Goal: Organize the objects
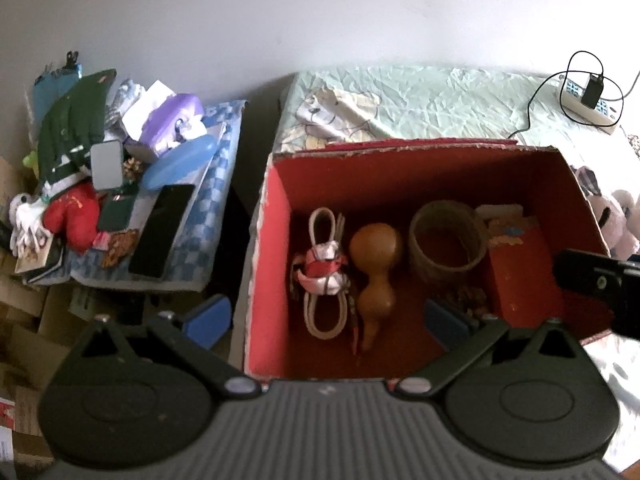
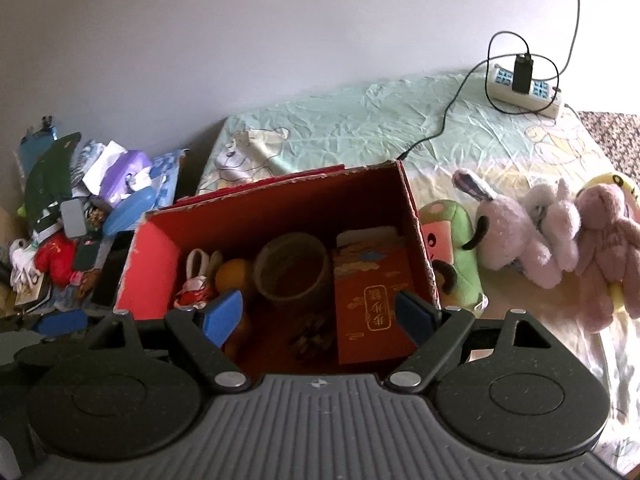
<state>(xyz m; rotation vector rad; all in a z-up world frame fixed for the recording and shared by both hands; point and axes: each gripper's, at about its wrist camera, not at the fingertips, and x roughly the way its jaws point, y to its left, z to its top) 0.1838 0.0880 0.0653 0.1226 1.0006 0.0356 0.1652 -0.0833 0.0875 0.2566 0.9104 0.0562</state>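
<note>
Both jaws spread, empty, above red box [image 1: 276, 216], gourd [image 1: 374, 264], apparently pinecone [image 2: 314, 334] inside

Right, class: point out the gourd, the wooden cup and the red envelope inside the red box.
gourd [image 1: 375, 245], left wrist view, on its round upper bulb.
wooden cup [image 2: 293, 280], right wrist view, on its front outer wall.
red envelope [image 2: 370, 316], right wrist view, on the gold-printed face.

You are in a bedroom at home: a bed with a cartoon-print sheet [image 2: 360, 120], plush toys [image 2: 560, 236] on it, a power strip [image 2: 524, 90] near the wall, and a cluttered pile [image 1: 116, 184] beside the bed.
</note>
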